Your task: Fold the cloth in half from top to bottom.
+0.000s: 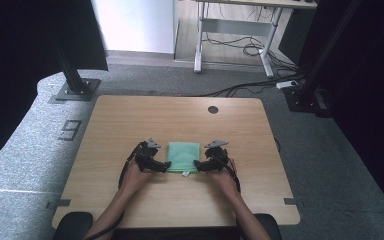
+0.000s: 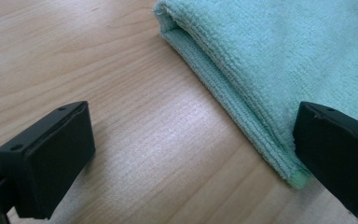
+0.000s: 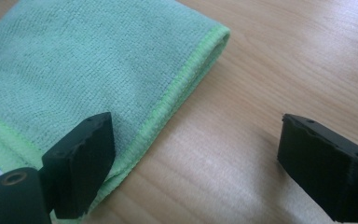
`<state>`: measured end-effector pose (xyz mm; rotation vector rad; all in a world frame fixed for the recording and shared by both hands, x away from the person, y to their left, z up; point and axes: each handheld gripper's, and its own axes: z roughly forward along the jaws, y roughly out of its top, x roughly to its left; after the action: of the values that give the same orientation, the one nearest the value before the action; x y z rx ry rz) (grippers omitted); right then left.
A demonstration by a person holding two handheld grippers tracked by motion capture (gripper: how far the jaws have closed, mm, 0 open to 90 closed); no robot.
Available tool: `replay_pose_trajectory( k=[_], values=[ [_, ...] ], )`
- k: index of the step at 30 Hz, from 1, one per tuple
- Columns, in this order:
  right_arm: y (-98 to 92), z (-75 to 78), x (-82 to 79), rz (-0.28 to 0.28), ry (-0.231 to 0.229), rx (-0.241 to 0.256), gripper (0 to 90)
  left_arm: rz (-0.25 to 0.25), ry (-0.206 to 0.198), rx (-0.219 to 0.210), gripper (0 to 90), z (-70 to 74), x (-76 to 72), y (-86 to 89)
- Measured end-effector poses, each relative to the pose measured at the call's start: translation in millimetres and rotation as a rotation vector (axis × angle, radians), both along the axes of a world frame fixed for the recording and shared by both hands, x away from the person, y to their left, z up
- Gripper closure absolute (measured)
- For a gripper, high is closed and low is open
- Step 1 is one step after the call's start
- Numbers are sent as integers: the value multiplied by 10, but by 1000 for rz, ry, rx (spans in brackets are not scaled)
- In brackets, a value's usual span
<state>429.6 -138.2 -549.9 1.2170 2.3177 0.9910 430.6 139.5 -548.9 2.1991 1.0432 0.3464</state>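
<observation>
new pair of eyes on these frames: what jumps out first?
The folded green cloth lies at the middle of the wooden table, the one patch of colour on it. The left gripper and right gripper flank its near corners, jaws wide open, each with one jaw over the cloth's edge and the other over bare wood. A white label peeks out at its near edge.

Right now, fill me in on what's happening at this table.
A person sits at a wooden table with a claw in each hand, working on a folded green cloth. The left claw and the right claw sit at the cloth's two near corners, one on each side. Both are open, each with one jaw over the cloth's edge and the other over bare wood. Neither has clamped the cloth, which lies flat.
</observation>
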Motion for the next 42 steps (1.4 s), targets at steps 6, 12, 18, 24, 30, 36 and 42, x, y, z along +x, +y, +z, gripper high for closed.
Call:
replay_pose_trajectory(
  k=[6, 12, 18, 24, 30, 36, 42],
  values=[
    [8, -5, 73, -13, 0, 7, 110, 20, -1, 1, 1, 0, 58, 2],
    [13, -15, 111, -25, -9, 15, 109, 32, -2, 0, 1, 1, 105, 3],
    [11, -14, 102, -29, -5, 24, 127, 33, 0, -1, 0, 2, 105, 6],
    [2, 7, 103, -14, 2, 28, 134, 39, 4, -9, 1, 7, 100, 10],
    [-20, 74, 59, 3, -5, 46, 132, 38, 22, -70, 5, 55, 89, 62],
    [-50, 166, -3, 48, 2, 55, 64, -1, 1, -74, 7, 195, -9, 90],
    [-87, 258, -105, 93, 0, 38, 0, -48, -18, -59, 7, 334, -148, 110]
  ],
)
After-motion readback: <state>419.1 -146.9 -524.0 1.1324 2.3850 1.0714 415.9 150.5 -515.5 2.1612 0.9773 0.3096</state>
